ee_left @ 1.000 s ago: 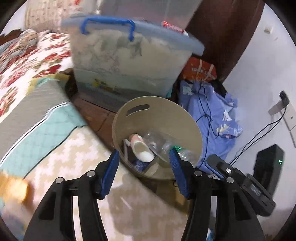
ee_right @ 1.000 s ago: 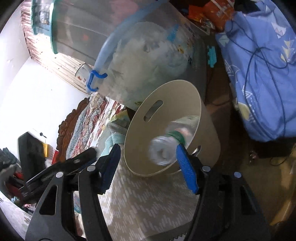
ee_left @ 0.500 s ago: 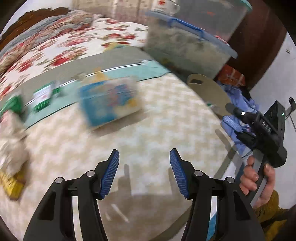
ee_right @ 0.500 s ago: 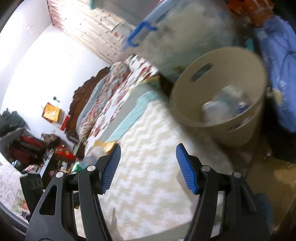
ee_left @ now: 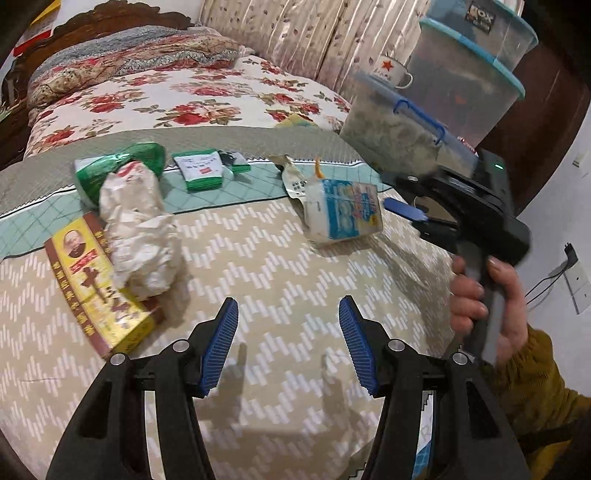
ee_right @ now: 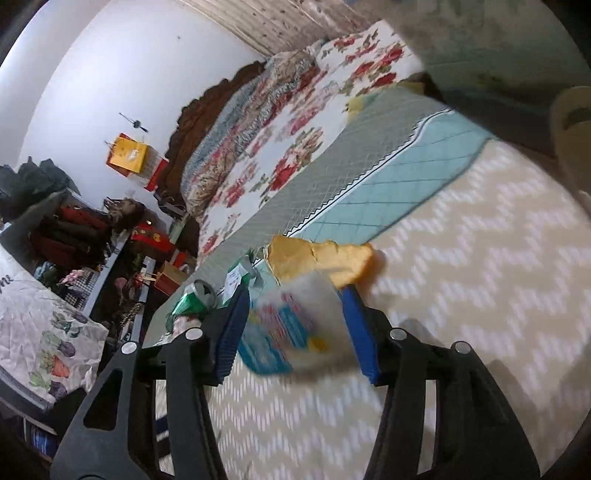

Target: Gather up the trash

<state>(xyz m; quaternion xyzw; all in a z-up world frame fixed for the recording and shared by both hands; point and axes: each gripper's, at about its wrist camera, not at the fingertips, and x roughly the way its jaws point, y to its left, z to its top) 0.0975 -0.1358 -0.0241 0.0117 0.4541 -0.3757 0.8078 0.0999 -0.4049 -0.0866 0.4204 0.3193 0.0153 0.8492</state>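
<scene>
Closest to the left wrist camera, the left gripper (ee_left: 288, 343) hangs over the bed with its ribbed blue pads (ee_left: 218, 347) spread apart and nothing between them, only the beige zigzag-patterned quilt (ee_left: 280, 258) below. To its left lies a flat yellow cardboard box (ee_left: 99, 291) with red lettering, and a crumpled ball of white paper (ee_left: 140, 229) rests partly on top of it. Farther up, on the teal quilted strip, sit a shiny green foil wrapper (ee_left: 122, 166) and a small green-and-white sachet (ee_left: 201, 170). To the right of centre lies a soft, squashed plastic pack printed in blue and white (ee_left: 343, 216), its torn top flap turned up. The right gripper (ee_right: 295, 332), held in a hand (ee_left: 484, 295) with a mustard knitted sleeve, reaches that pack: in the right wrist view the blurred pack sits between its blue pads, whose jaws are closing, though whether they already press on it I cannot tell. Beyond lie a rose-patterned bedspread (ee_left: 192, 99), stacked translucent storage boxes (ee_left: 461, 74) with blue rims, and a carved dark headboard (ee_left: 107, 18).
</scene>
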